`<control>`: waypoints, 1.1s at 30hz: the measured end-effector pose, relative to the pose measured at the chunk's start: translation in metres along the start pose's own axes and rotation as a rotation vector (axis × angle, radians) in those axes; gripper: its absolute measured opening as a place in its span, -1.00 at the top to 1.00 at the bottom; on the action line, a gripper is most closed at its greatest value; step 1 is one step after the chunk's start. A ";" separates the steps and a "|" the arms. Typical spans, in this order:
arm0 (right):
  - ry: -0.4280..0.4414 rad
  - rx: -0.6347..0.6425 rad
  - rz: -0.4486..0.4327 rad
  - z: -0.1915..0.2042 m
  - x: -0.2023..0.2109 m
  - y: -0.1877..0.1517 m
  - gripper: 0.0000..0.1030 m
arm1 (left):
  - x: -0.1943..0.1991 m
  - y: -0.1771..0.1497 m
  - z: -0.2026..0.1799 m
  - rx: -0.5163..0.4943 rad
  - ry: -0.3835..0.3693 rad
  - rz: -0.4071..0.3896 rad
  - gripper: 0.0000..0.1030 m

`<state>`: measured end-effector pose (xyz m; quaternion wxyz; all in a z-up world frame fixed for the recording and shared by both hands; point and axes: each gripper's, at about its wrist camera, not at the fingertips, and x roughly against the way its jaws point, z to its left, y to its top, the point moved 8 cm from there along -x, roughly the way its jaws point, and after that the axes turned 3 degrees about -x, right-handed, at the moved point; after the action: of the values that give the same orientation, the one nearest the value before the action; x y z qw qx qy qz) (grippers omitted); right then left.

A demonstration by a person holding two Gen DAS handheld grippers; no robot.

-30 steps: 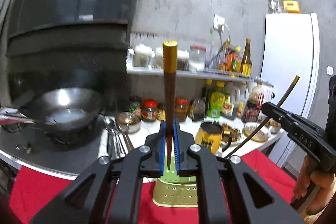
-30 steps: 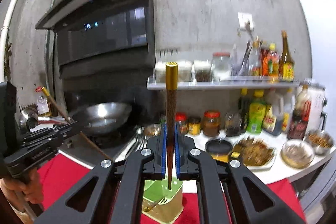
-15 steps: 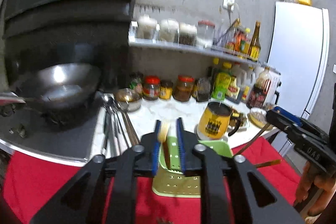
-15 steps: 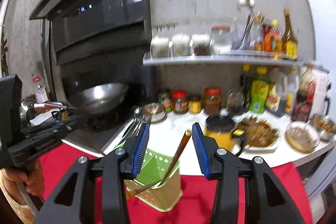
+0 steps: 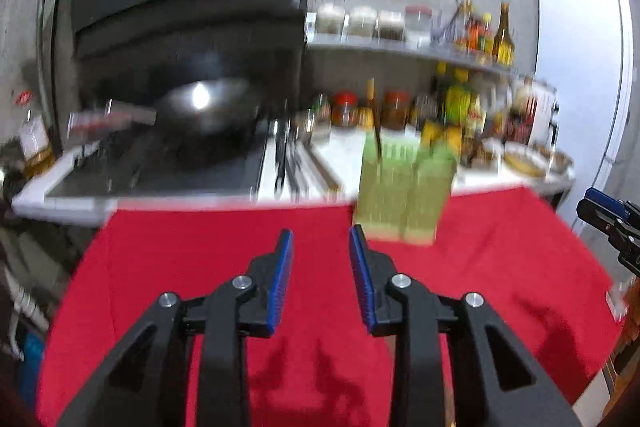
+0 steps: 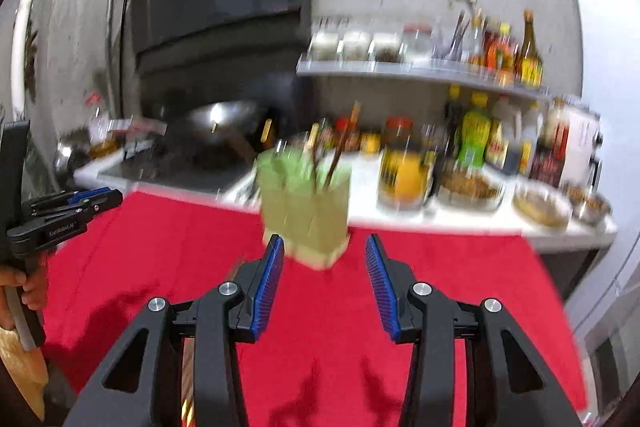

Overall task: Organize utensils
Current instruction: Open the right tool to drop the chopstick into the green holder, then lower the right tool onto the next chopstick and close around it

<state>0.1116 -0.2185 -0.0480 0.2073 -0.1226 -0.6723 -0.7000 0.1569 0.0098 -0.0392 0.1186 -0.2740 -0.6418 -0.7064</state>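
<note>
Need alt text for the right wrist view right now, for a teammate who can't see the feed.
The right claw is open and empty above a red cloth, its blue pads aimed at a green utensil holder with chopsticks standing in it. Behind are a blurred counter with jars and bowls, and the left claw at the left edge.

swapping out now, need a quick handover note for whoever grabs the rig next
Left gripper: open, holding nothing, above the red cloth.
Right gripper: open, holding nothing, just short of the green holder.
Holder stands on the cloth at the counter edge with chopsticks upright inside; blur hides the exact count.
Done: chopsticks are in the holder.
Left: more utensils appear to lie on the counter beside the stove, probably next to go in. Views are motion-blurred, so check before reaching.
</note>
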 end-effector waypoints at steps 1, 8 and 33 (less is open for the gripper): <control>0.003 0.001 0.031 0.004 -0.001 -0.019 0.14 | -0.002 -0.022 -0.001 0.006 -0.002 0.040 0.45; 0.029 0.008 0.194 0.030 -0.015 -0.104 0.13 | -0.005 -0.116 -0.005 0.018 0.006 0.200 0.45; 0.120 0.047 0.359 0.102 -0.064 -0.138 0.43 | -0.017 -0.152 0.005 0.035 -0.041 0.309 0.45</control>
<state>0.0939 -0.1075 -0.1928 0.3714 -0.1935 -0.6422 -0.6420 0.0934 0.0335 -0.1759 0.2174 -0.3818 -0.6065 -0.6626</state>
